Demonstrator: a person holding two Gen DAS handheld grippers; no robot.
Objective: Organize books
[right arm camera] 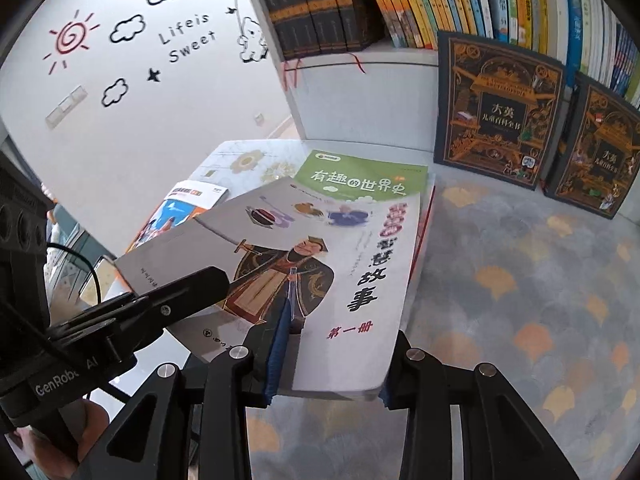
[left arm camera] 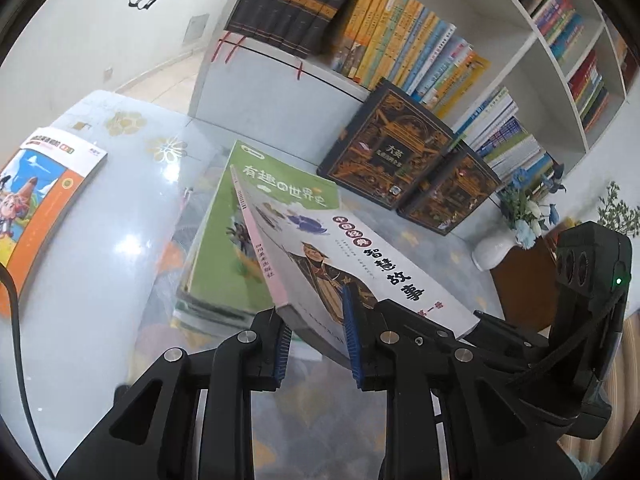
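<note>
A white storybook [left arm camera: 352,268] with a robed figure on its cover is held tilted above a stack topped by a green book [left arm camera: 256,216]. My left gripper [left arm camera: 320,344] is shut on the storybook's near edge. My right gripper [right arm camera: 328,364] is also shut on the storybook [right arm camera: 320,264], one blue pad on the cover, the other under it. The left gripper's finger [right arm camera: 172,300] shows at the book's left edge. The green book [right arm camera: 360,180] lies under it. An orange picture book [left arm camera: 36,208] lies on the table's left side and also shows in the right wrist view [right arm camera: 180,208].
Two dark ornate books [left arm camera: 388,148] [left arm camera: 448,192] lean against a white bookshelf [left arm camera: 272,80] full of upright books. A white vase of blue flowers [left arm camera: 504,236] stands at the right. The table [right arm camera: 520,280] has a patterned glossy cover.
</note>
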